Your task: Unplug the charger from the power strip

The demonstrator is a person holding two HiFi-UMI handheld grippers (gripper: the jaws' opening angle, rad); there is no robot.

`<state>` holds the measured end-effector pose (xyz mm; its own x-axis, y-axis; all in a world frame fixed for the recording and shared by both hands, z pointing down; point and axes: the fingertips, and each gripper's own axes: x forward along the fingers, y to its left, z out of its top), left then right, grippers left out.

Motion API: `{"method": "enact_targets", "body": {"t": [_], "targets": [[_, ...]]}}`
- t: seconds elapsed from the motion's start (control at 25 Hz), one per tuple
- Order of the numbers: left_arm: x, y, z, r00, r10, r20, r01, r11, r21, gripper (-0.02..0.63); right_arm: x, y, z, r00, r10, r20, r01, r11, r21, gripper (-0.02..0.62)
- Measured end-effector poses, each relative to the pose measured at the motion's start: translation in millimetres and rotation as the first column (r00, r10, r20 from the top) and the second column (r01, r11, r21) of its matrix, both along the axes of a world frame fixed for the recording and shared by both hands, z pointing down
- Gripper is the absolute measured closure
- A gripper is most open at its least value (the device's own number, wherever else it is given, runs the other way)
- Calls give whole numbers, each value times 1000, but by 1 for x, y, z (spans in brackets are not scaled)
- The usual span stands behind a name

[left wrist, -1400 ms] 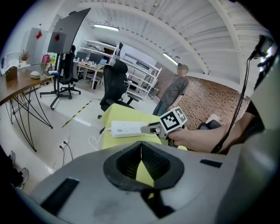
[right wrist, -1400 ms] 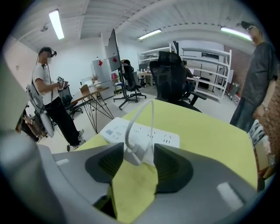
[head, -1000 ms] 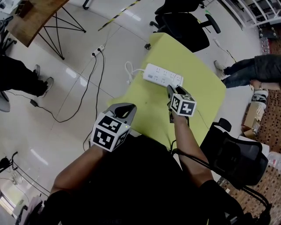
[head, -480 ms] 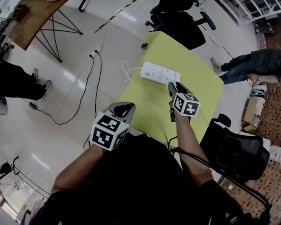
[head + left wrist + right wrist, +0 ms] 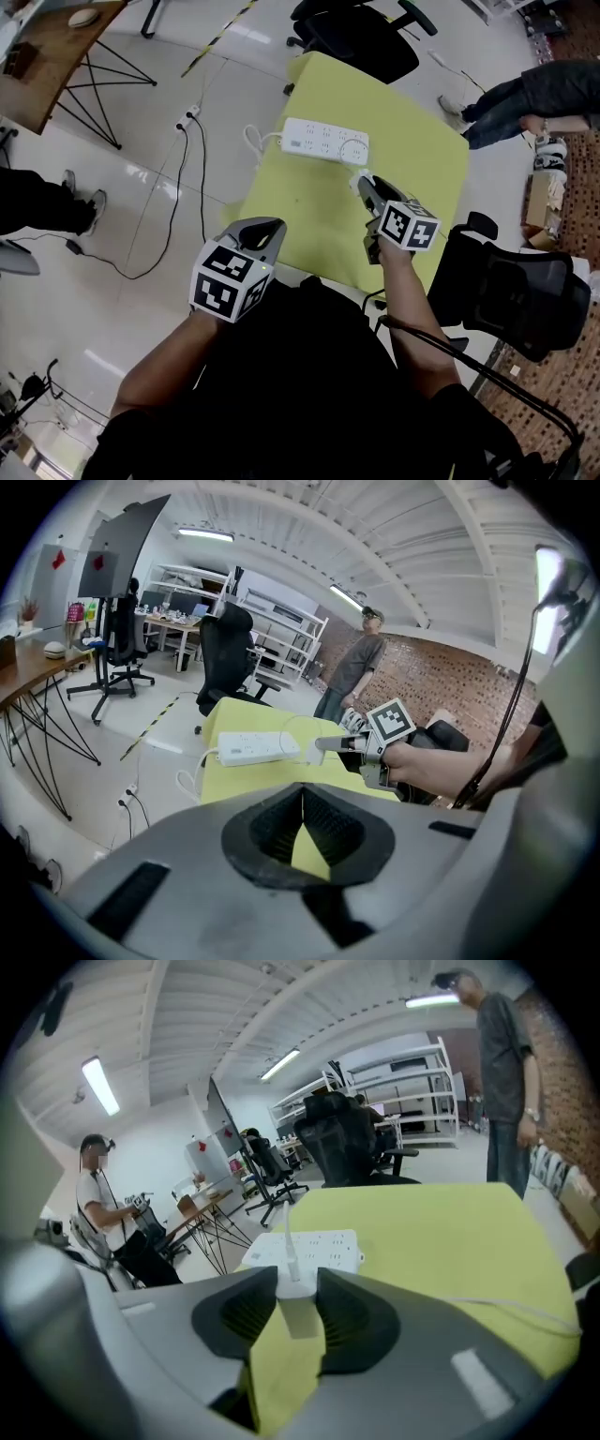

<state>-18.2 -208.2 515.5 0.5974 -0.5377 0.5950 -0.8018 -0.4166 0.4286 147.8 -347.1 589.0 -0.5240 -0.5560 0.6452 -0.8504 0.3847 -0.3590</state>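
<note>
A white power strip [image 5: 325,141] lies across the far part of the yellow-green table [image 5: 309,220]; it also shows in the left gripper view [image 5: 258,748] and the right gripper view [image 5: 314,1249]. My right gripper [image 5: 364,187] is shut on the small white charger [image 5: 292,1302], which hangs clear of the strip, a short way on the near side of it. The charger's thin white cable [image 5: 511,1308] trails off to the right over the table. My left gripper [image 5: 265,228] is held near the table's front edge, shut, with nothing in it [image 5: 302,803].
A black office chair [image 5: 356,33] stands behind the table and another [image 5: 511,291] at its right. A person [image 5: 525,94] stands at the far right. The strip's white cord [image 5: 251,145] hangs off the left edge; black cables and a floor socket [image 5: 192,117] lie left.
My right gripper has drawn back from the power strip and risen with the charger in it, so a gap now shows between them. The left gripper has shifted slightly.
</note>
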Motion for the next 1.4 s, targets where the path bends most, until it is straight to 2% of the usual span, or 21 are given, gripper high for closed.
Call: {"method": "enact_targets", "body": {"t": [0.2,0.48,0.76,0.96,1.24,1.4], "targets": [[23,4,-5,999,53,2,-53,999,10,600,24,32,10,982,89,165,-73,992,-102,463],[51,12,-7,992,129,10,-129,992,13,600,46,89,26,933,183,311,-113,967,-229,463],[61,6,-8,987,158,14,-158,987,28,600,50,150,52,888,262,378,-118,924,-363,463],[70,11,-7,981,196,8,-196,980,23,600,51,170,63,845,324,425,-124,892,-435,463],[68,14,-5,977,214,9,-214,977,26,600,58,170,74,878,312,363,-144,895,-421,463],[59,12,-5,981,195,3,-195,980,27,600,63,167,75,934,250,256,-147,921,-362,459]]}}
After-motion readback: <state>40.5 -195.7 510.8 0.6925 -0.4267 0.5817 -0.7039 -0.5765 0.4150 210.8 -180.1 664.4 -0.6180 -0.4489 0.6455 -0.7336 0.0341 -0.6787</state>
